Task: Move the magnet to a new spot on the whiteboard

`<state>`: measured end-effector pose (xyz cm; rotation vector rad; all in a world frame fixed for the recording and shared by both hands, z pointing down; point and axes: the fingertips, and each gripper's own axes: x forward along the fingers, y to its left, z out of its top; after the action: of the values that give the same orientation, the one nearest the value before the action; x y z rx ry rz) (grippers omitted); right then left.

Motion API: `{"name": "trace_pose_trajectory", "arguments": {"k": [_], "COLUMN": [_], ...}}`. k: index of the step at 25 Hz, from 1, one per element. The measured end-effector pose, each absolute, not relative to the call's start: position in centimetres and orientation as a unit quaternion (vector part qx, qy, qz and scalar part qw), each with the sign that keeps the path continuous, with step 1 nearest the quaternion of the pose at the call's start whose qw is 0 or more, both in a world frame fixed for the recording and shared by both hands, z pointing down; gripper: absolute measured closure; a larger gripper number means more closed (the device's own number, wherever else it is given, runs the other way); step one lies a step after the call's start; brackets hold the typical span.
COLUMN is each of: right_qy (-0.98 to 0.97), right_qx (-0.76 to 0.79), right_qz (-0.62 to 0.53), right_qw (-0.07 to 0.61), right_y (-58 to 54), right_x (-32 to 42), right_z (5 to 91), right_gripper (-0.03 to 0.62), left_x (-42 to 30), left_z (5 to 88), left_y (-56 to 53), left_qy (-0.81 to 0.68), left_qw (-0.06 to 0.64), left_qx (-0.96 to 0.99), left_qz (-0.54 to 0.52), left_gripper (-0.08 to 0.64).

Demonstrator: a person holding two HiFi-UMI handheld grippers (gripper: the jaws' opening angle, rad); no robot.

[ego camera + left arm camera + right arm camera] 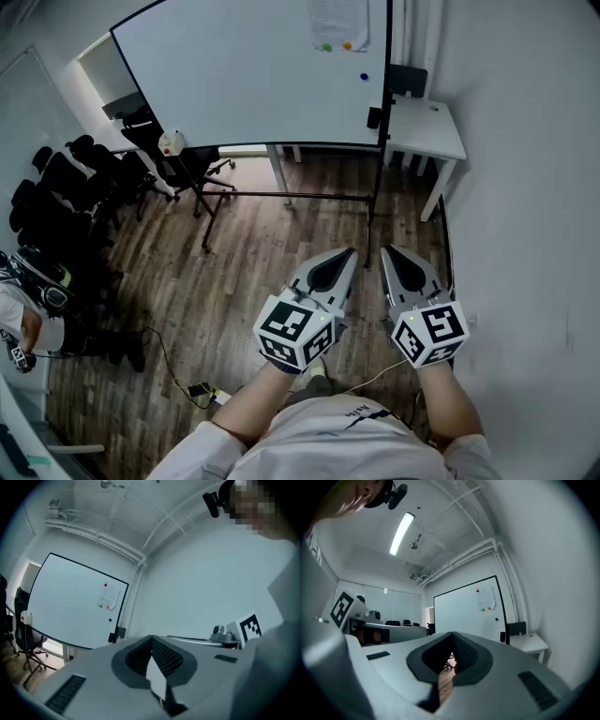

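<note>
The whiteboard [244,75] stands on a wheeled frame across the room. On it a small blue magnet [364,77] sits near the right edge, below a sheet of paper [337,21] pinned by a green magnet [325,46] and an orange magnet [346,45]. Both grippers are held close to the body, far from the board and side by side over the wood floor. My left gripper [349,253] is shut and empty. My right gripper [386,251] is shut and empty too. The left gripper view shows the blue magnet [110,619], and the right gripper view shows the blue magnet [496,618] beyond the closed jaws.
A white table [427,127] stands at the right of the board, against the wall. Black office chairs [66,187] crowd the left side, and a person [23,309] is at the far left. A cable [178,375] lies on the floor. A black holder [373,118] hangs on the board's right frame.
</note>
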<state>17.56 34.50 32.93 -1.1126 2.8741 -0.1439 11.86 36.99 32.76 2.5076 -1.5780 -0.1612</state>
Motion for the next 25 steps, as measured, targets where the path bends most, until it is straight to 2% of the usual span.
{"name": "trace_pose_trajectory", "arguments": {"k": [12,25], "right_qy": [0.930,0.909], "right_qx": [-0.362,-0.410], "right_qz": [-0.053,-0.056], "right_qw": [0.030,0.052], "right_y": [29.2,22.8], "right_x": [12.1,8.2], "right_z": [32.9,32.0], "right_gripper": [0.580,0.580], "left_x": [6.3,-4.6], "left_z": [32.9,33.4], "left_y": [31.3,25.0], "left_qy": [-0.522,-0.535], "left_qw": [0.089,0.088], "left_qx": [0.846,0.837], "left_qz": [-0.059,-0.074], "left_gripper": [0.549,0.549]}}
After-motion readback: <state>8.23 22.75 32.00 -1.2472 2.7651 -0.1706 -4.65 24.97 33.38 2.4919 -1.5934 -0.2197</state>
